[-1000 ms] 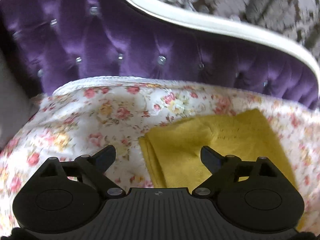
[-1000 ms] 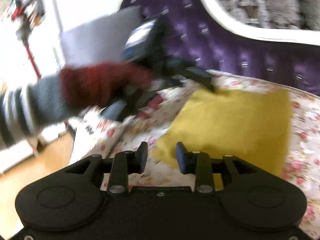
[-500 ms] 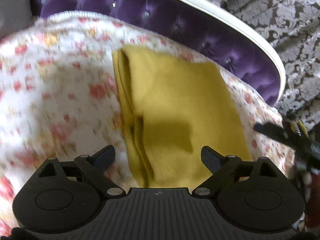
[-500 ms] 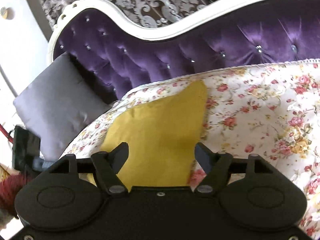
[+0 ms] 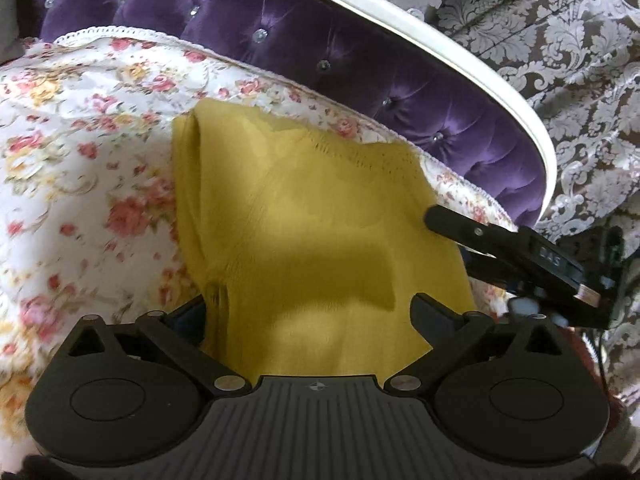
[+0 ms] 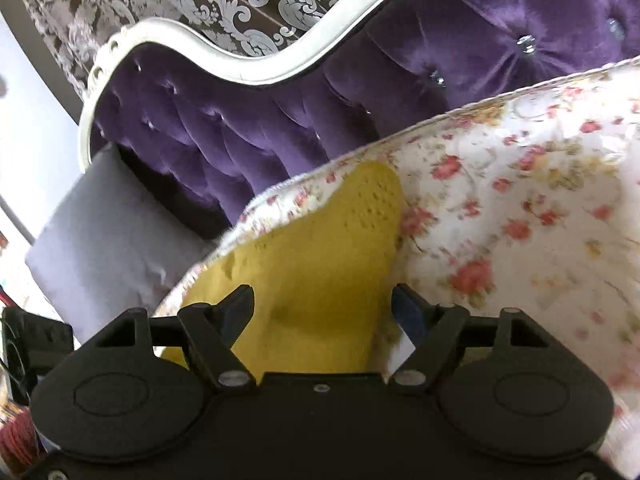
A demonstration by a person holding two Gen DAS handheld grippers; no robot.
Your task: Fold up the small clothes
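A flowered cover (image 5: 100, 168) lies over a purple tufted sofa (image 5: 320, 48). On it rests the yellow garment (image 5: 304, 216), already folded over. Best to take opposite ends evenly and keep the layers together. The left gripper (image 5: 308, 312), jaws opening, straddles its near end; the right gripper (image 6: 322, 306) is spread, holding nothing. A second ago both stood further off, the right's jaws narrower.

Both wrist cameras look closely down at the yellow cloth (image 5: 320, 220) from opposite sides.
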